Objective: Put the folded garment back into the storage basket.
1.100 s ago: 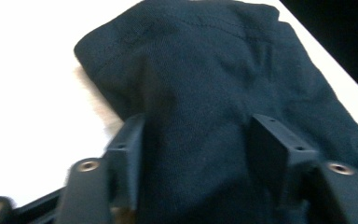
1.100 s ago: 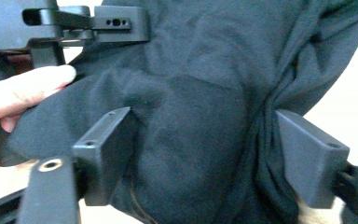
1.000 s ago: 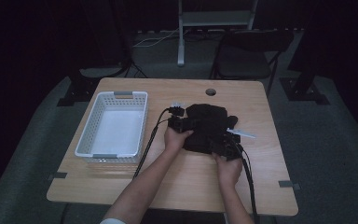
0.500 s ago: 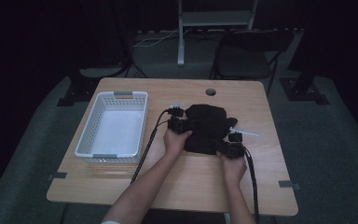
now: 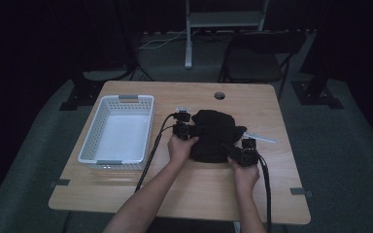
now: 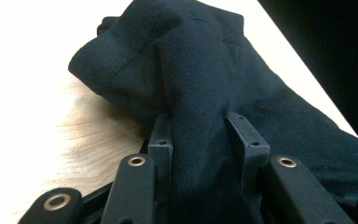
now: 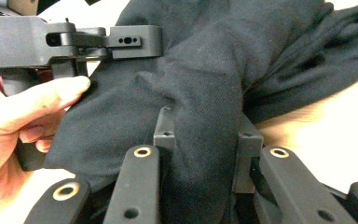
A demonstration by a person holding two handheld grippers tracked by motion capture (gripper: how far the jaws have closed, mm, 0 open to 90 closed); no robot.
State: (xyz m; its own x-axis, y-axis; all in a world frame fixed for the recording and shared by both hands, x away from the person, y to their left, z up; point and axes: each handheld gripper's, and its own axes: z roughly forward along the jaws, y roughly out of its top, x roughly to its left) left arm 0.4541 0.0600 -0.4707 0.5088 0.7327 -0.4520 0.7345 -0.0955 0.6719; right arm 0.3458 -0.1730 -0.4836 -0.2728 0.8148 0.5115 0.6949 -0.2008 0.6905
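Left of everything, the basket (image 5: pixel 116 131) sits apart from the left gripper (image 5: pixel 190 130) and has not moved. That gripper has stayed at the cloth's (image 5: pixel 217 136) left edge over the last second; in the left gripper view a ridge of cloth (image 6: pixel 200 116) stands between its jaws, which clamp it from both sides. The cloth lies bunched on the worktop (image 5: pixel 184 194) between the two grippers, and looks a little more gathered than a second ago. The right gripper (image 5: pixel 243 155) has drawn back toward the person, from on top of the cloth to its near right corner. Its jaws likewise pinch a fold (image 7: pixel 205 140), with the left gripper (image 7: pixel 135 42) just beyond. With both edges now gripped, the cloth seems ready to be lifted or folded.
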